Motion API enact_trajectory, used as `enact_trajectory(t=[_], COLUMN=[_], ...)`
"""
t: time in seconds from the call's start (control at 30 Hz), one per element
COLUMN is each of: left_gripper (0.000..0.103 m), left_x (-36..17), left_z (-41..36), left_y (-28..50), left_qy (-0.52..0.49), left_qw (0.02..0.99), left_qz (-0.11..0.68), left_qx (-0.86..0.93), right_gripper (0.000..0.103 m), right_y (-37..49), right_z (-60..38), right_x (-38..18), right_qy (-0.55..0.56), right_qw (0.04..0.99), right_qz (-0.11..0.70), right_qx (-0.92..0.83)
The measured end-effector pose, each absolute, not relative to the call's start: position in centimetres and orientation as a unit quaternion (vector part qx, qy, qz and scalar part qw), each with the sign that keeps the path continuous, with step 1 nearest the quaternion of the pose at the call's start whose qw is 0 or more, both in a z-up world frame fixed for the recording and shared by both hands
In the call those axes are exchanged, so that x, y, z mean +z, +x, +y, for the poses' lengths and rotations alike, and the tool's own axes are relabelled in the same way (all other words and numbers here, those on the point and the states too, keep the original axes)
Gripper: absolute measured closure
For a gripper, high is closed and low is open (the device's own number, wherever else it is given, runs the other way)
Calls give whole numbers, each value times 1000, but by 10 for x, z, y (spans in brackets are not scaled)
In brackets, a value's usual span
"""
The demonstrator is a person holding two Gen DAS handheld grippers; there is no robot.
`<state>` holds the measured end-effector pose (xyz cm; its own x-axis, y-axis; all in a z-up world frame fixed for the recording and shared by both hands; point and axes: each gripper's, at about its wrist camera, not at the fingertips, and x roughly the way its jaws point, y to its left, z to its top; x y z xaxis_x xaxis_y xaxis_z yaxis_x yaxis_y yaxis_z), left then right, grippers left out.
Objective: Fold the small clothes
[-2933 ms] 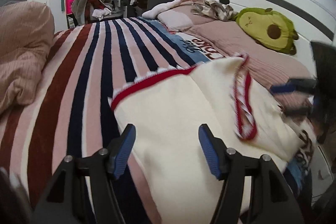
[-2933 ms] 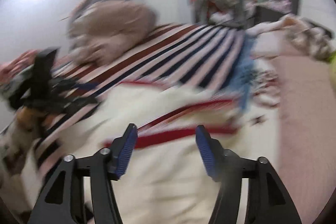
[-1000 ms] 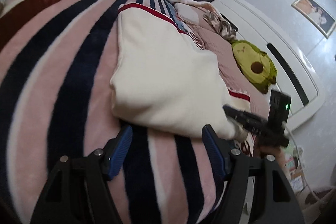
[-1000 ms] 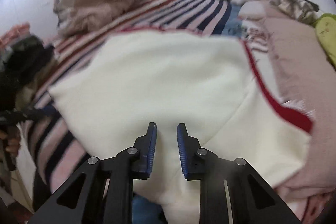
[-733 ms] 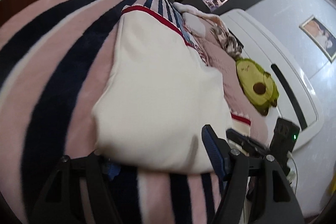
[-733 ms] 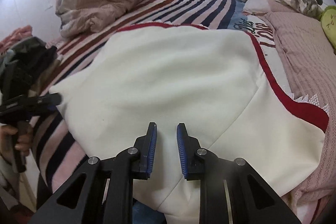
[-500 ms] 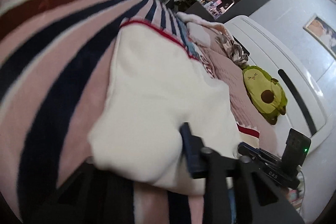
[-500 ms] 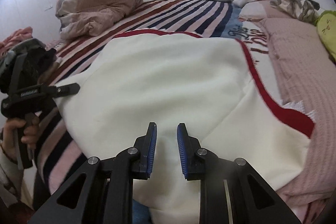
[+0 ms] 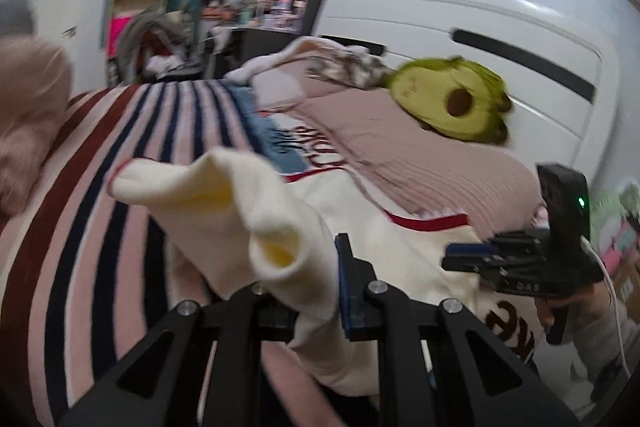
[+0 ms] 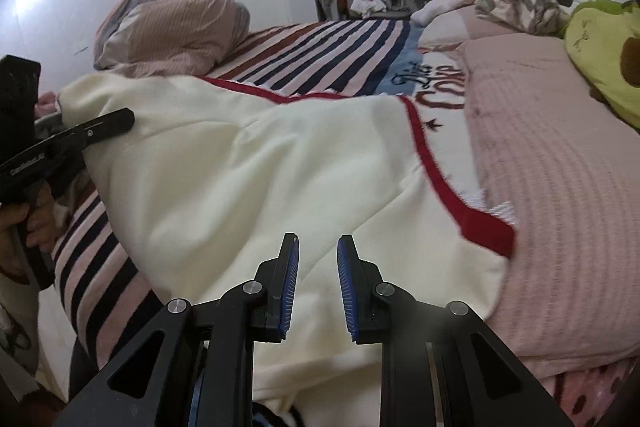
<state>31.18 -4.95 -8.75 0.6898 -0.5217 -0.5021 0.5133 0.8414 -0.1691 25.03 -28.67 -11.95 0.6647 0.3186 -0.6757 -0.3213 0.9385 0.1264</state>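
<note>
The left gripper (image 9: 316, 283) is closing its jaws on a bunched corner of the cream fleece garment with red trim (image 9: 224, 195), lifting that corner off the pink, navy and maroon striped blanket (image 9: 100, 195); cloth sits pinched between the blue pads. The rest of the garment lies spread across the blanket, beside a ribbed pink quilt (image 10: 560, 195). The right gripper (image 10: 318, 283) hangs over the near hem with its jaws nearly together, a narrow gap between them and nothing gripped.
</note>
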Motion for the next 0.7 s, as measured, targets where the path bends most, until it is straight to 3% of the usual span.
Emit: enact_trajectory(t=[0.27, 0.53, 0.63, 0.7], left_gripper=[91, 90, 85, 75], left_x=[-103, -161, -164, -160], left_z=[-127, -183, -183, -171], left_y=[296, 288, 283, 275], left_qy=[40, 72, 69, 61], left_qw=[874, 813, 810, 807], left_qz=[292, 374, 373, 370], left_qx=[-386, -442, -446, -456], right_gripper=[88, 88, 88, 88], right_y=[241, 227, 224, 224], right_z=[-316, -348, -353, -352], right_x=[-106, -92, -91, -90], right_qy=[14, 15, 17, 16], right_qw=[926, 940, 940, 940], right_qz=[347, 329, 329, 329], right_qx=[148, 93, 86, 88])
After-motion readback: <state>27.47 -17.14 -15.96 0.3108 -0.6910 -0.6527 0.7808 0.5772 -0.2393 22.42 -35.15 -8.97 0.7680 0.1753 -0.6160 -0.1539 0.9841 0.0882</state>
